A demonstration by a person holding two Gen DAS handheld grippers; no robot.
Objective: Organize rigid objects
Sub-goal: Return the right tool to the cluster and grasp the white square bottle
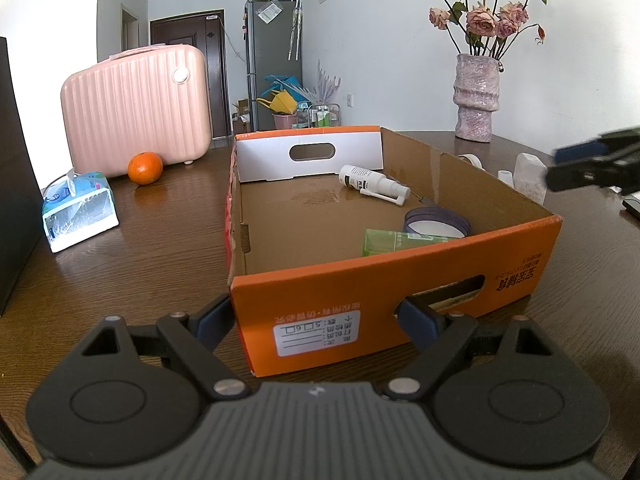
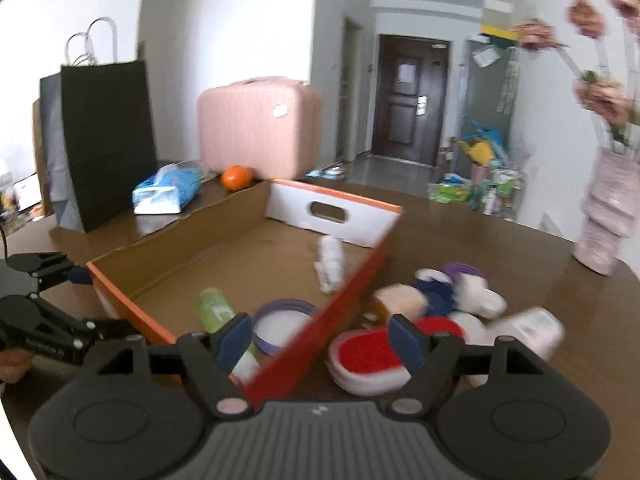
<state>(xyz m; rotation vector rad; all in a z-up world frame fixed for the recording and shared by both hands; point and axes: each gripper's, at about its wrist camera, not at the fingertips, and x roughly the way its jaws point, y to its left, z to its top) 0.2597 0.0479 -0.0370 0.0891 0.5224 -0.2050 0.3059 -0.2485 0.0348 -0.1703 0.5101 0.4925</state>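
Observation:
An orange cardboard box point(image 1: 400, 292) stands open on the brown table; it also shows in the right wrist view point(image 2: 132, 308). Inside lie a white spray bottle point(image 1: 372, 182), a green tube point(image 1: 400, 242) and a purple-rimmed lid point(image 1: 436, 222). My left gripper point(image 1: 316, 326) is open, its jaws straddling the box's near left corner. My right gripper point(image 2: 322, 338) is open and empty above the box's right wall. Just beyond it a red and white dish point(image 2: 368, 356) and several small white, purple and blue items point(image 2: 448, 296) lie blurred on the table.
A pink suitcase point(image 1: 136, 108), an orange point(image 1: 145, 167) and a tissue pack point(image 1: 78, 210) stand left of the box. A pink vase of dried roses point(image 1: 476, 98) stands at the back right. A black paper bag point(image 2: 104, 140) stands at the far left.

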